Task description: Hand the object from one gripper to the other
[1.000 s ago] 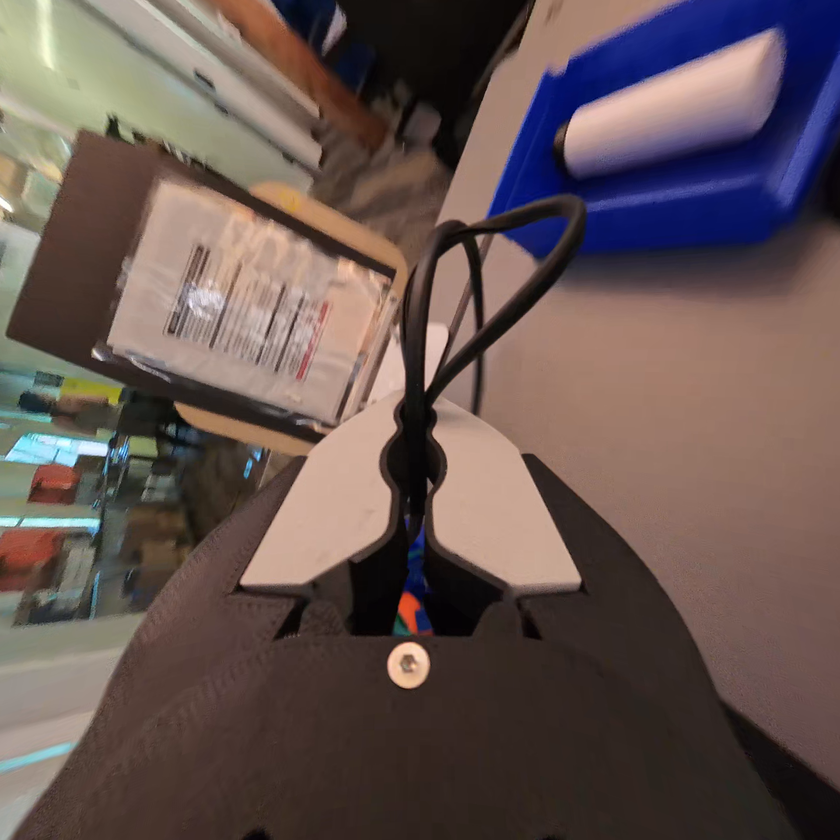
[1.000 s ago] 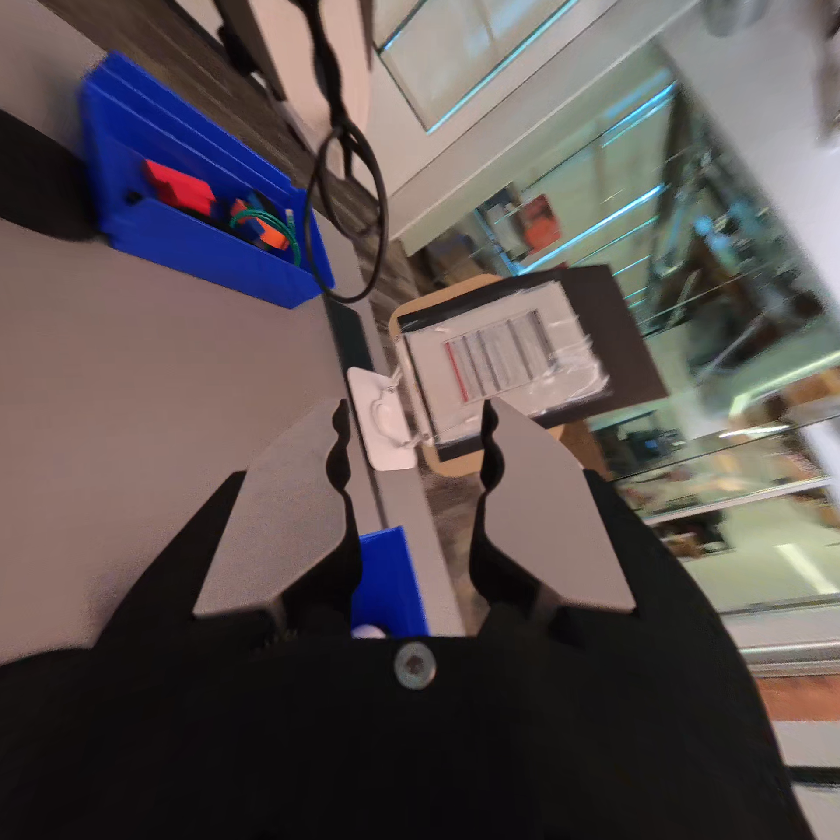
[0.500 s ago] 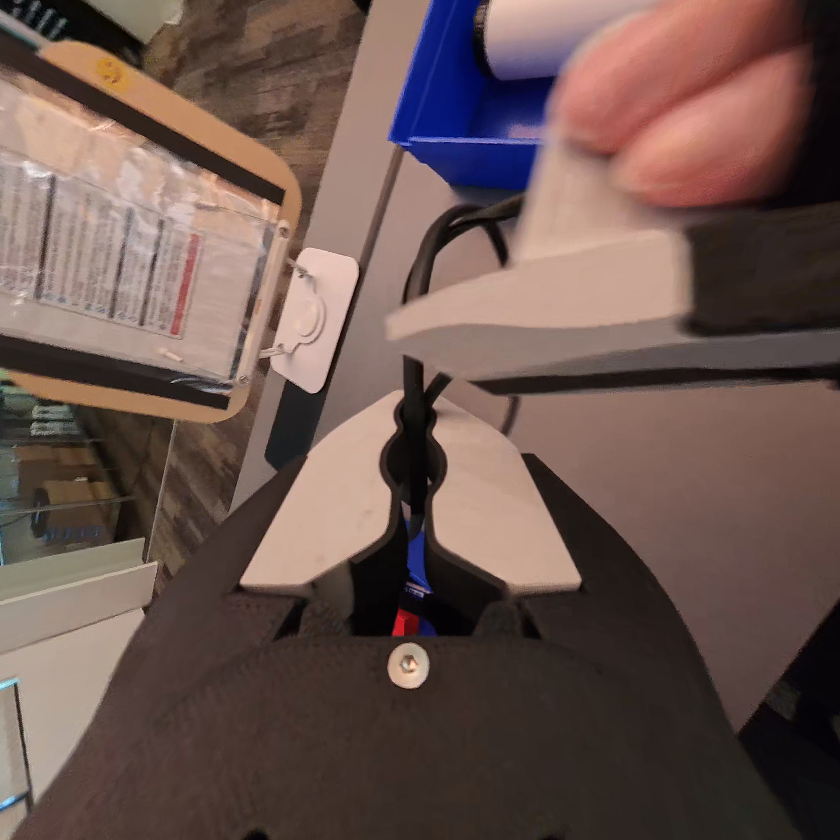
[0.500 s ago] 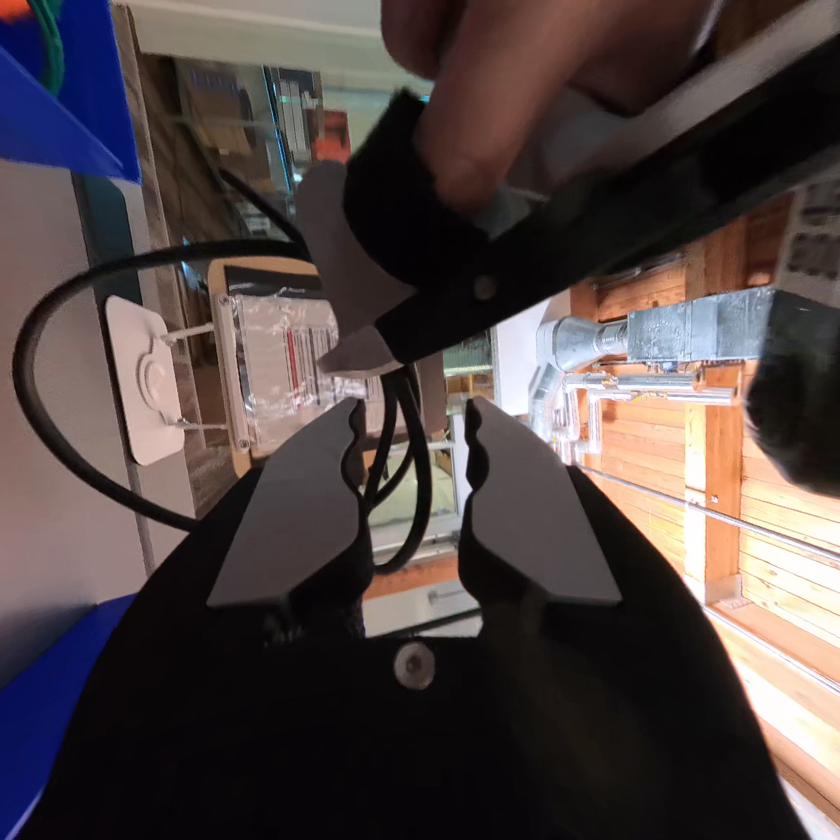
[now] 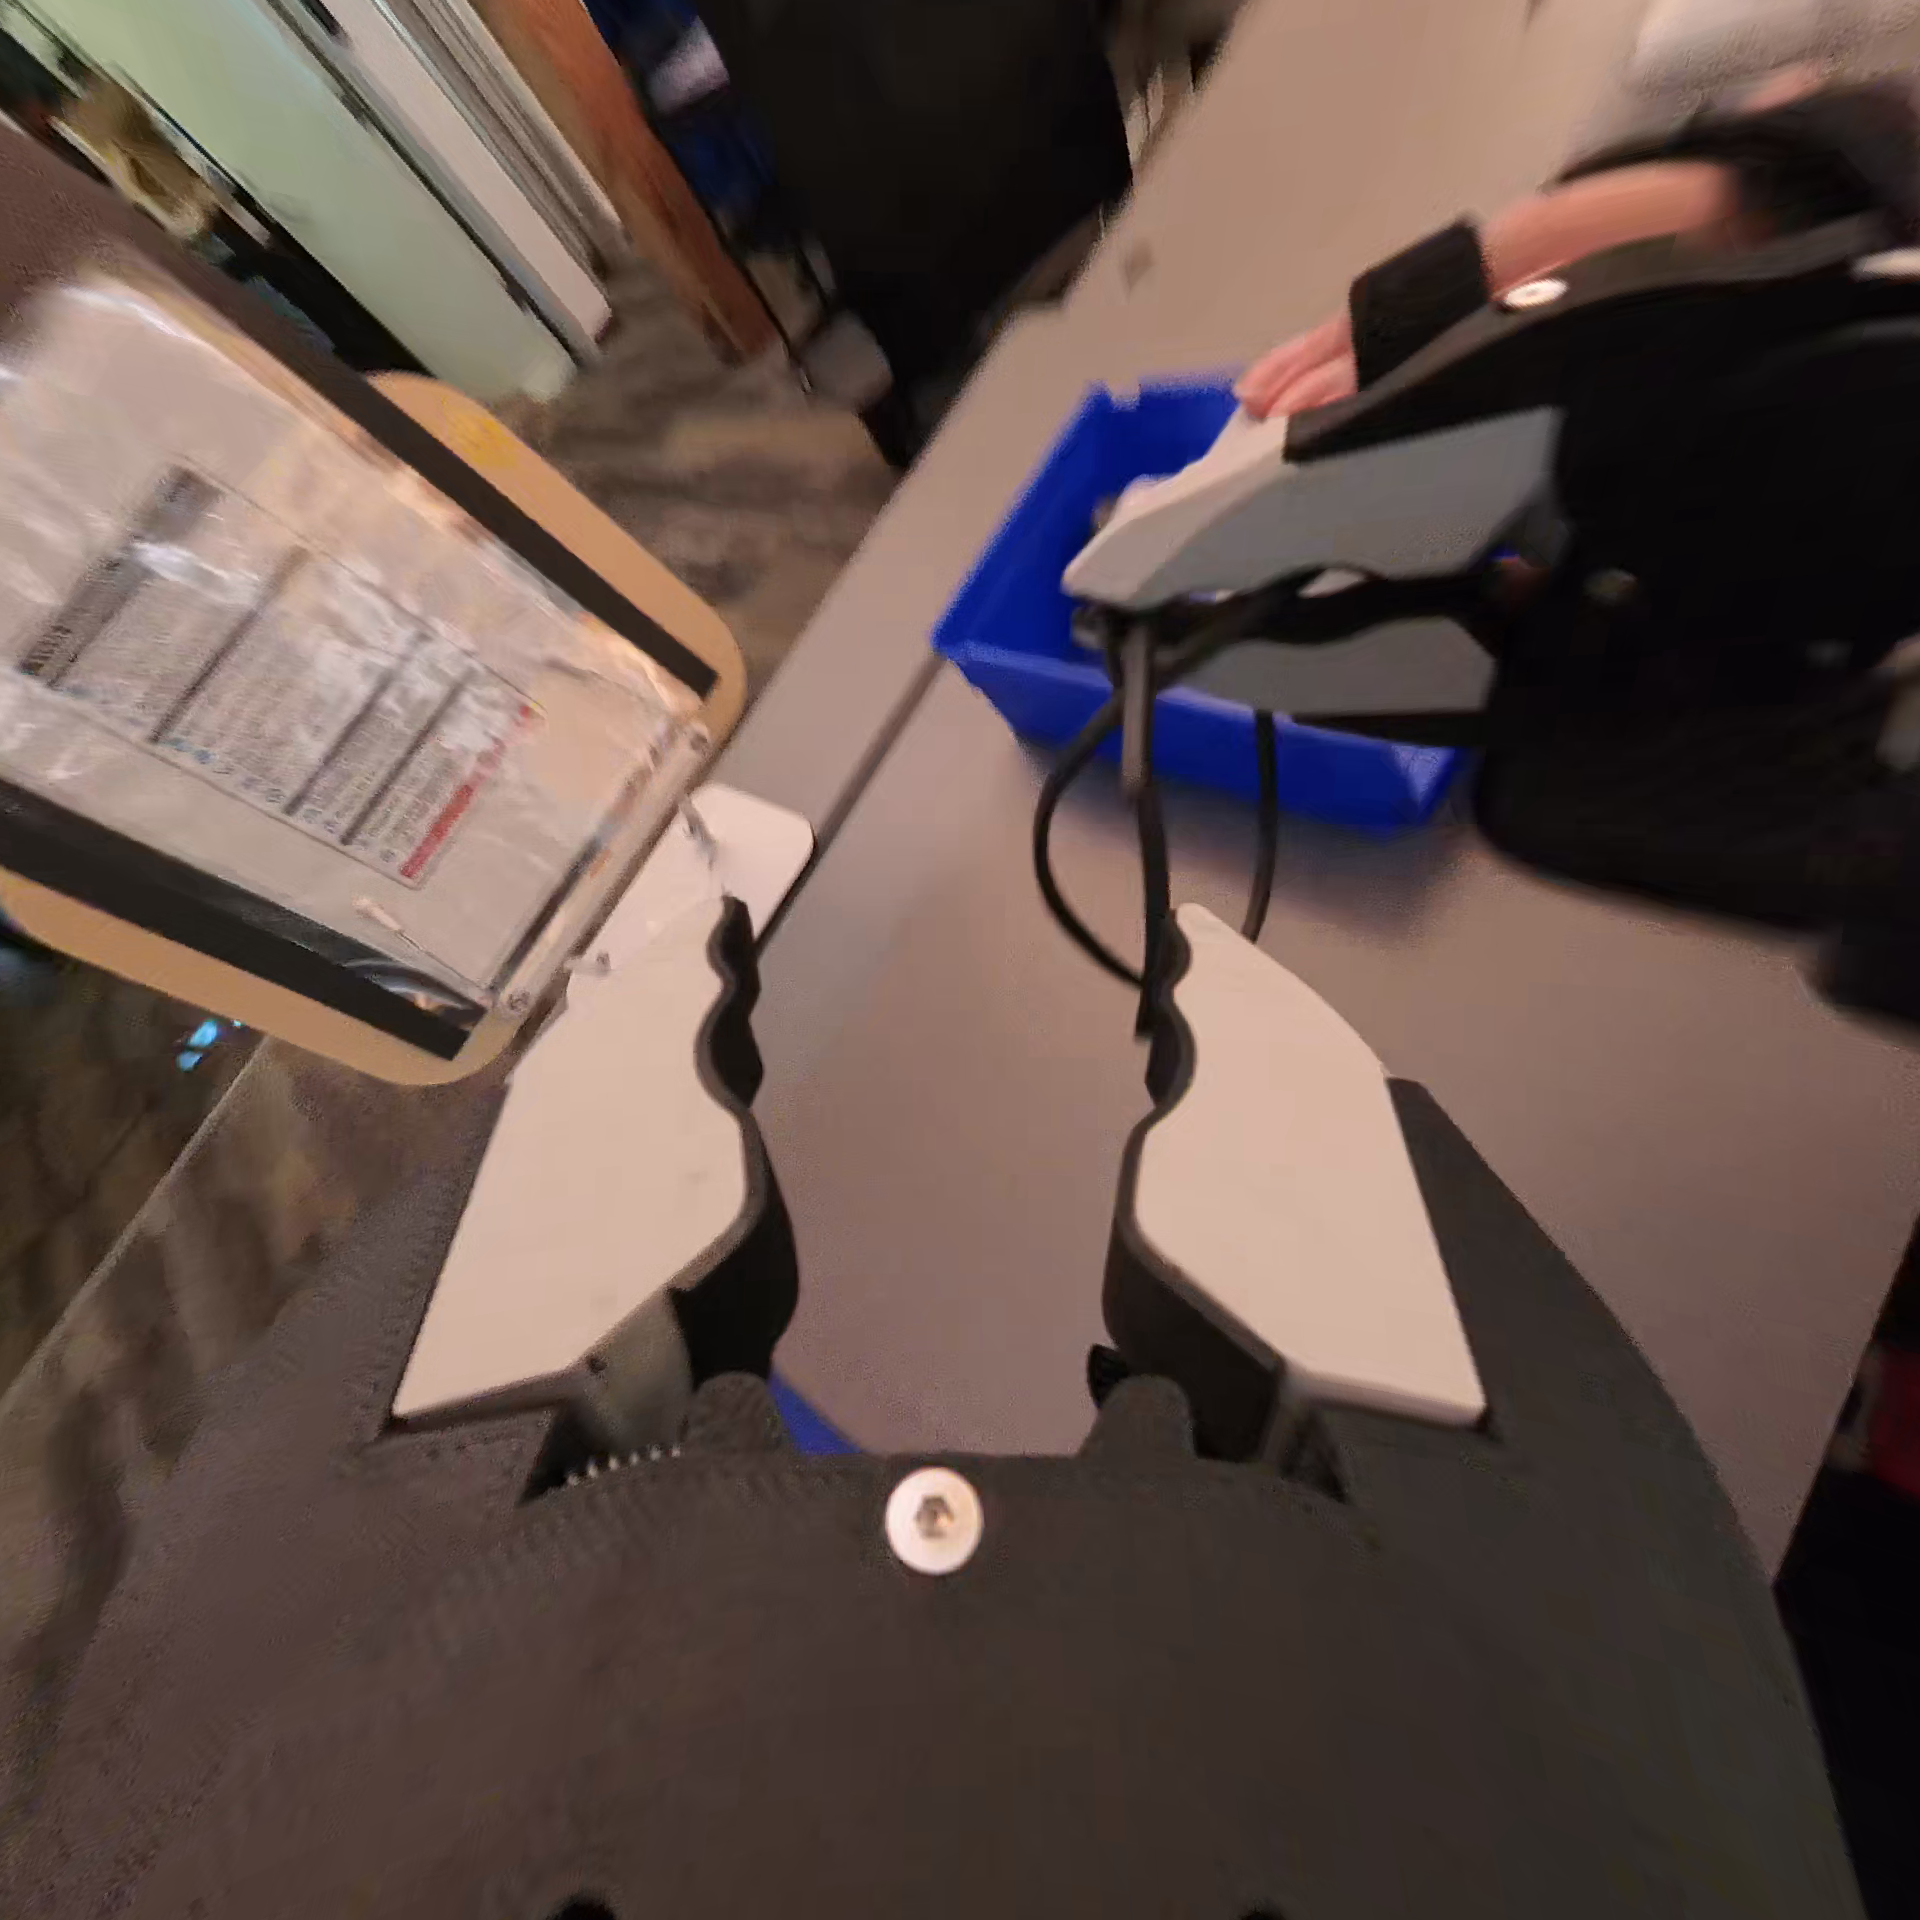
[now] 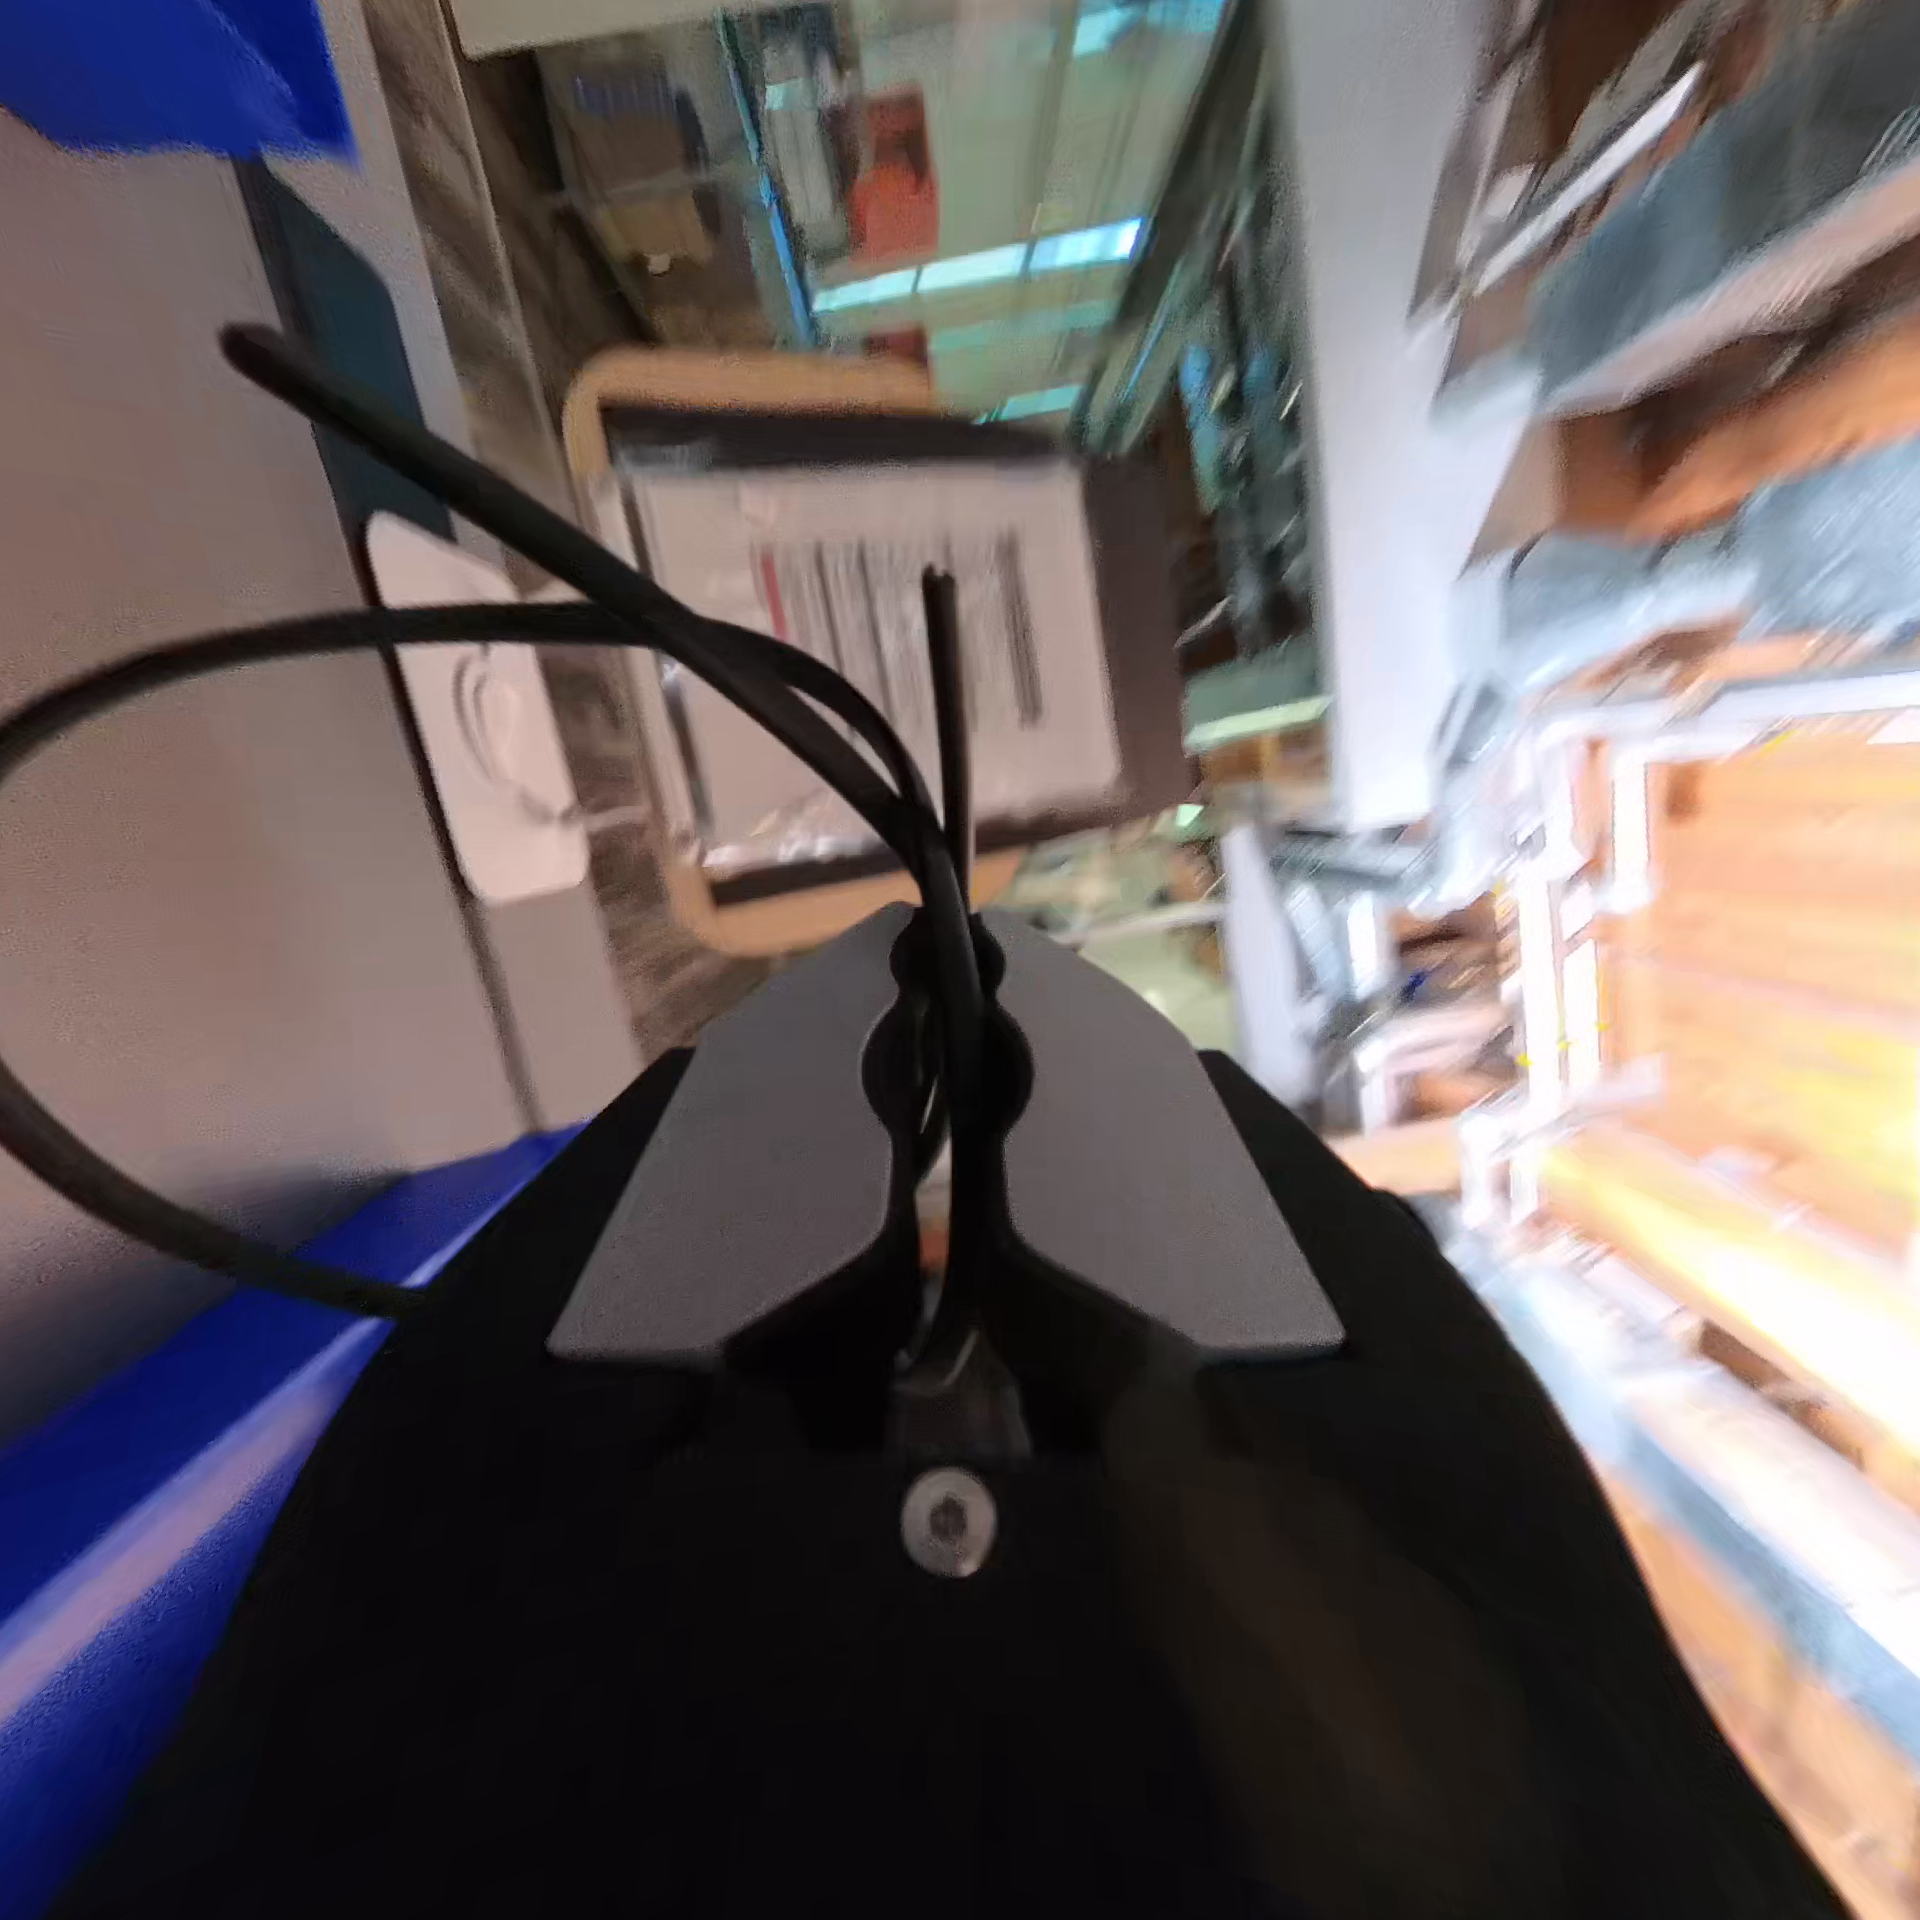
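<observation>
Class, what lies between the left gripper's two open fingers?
Only bare grey table shows between the left gripper fingers, in the left wrist view.

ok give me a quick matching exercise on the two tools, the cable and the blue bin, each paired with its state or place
Things:
1. left tool
2. right tool
3. black cable
4. blue bin

States or places:
A. resting on the grey table
B. open, nothing between its fingers
C. loops hanging out from shut fingers
D. shut on the cable

Pairs: 1-B, 2-D, 3-C, 4-A
</observation>
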Available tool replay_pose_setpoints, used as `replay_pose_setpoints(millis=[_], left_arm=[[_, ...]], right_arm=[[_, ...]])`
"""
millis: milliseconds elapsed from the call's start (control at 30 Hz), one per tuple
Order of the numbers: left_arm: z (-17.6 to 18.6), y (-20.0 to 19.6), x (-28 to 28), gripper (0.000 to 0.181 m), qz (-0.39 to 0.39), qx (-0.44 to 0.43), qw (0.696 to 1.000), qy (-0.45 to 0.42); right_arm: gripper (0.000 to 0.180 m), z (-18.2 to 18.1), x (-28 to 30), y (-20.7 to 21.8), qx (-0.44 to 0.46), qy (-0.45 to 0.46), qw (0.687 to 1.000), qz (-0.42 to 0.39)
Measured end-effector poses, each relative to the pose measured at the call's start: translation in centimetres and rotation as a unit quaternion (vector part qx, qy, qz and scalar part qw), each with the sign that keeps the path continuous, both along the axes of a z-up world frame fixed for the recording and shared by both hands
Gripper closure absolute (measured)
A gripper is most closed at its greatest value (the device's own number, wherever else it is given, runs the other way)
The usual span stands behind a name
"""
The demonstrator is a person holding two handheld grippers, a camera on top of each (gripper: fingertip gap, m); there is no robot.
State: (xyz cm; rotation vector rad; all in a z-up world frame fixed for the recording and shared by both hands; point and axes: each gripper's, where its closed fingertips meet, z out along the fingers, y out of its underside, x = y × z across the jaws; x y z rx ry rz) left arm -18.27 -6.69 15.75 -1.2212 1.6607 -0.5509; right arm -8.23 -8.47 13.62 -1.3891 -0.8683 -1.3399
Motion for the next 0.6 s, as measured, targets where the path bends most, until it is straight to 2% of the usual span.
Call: replay_pose_setpoints(millis=[33, 100, 167, 233, 333, 433, 600], left_arm=[[1.2, 0.2, -0.9, 0.107, 0.001, -0.022, 0.999, -0.037], [2.2, 0.6, -3.0, 0.106, 0.006, -0.062, 0.994, -0.087], [1.6, 0.5, -4.8, 0.106, -0.001, -0.098, 0.99, -0.103], [-0.1, 0.0, -5.9, 0.107, -0.018, -0.126, 0.987, -0.093], [-3.7, -0.1, -6.2, 0.108, -0.02, -0.141, 0.989, -0.047], [-6.7, 0.8, -5.3, 0.107, 0.007, -0.129, 0.992, -0.002], [-9.3, 0.1, -3.6, 0.108, 0.004, -0.126, 0.991, 0.044]], right_arm=[[0.173, -0.1, 3.3, -0.5, -0.012, 0.05, 0.998, -0.028], [0.172, -1.2, 10.3, -1.9, -0.045, 0.174, 0.979, -0.095], [0.172, -3.5, 15.9, -3.7, -0.08, 0.308, 0.936, -0.149], [0.173, -6.2, 19.2, -5.3, -0.106, 0.406, 0.889, -0.184], [0.173, -10.4, 21.8, -6.5, -0.16, 0.445, 0.847, -0.242], [0.172, -13.0, 21.3, -5.5, -0.193, 0.489, 0.815, -0.242], [0.172, -11.5, 20.6, -3.2, -0.165, 0.542, 0.792, -0.227]])
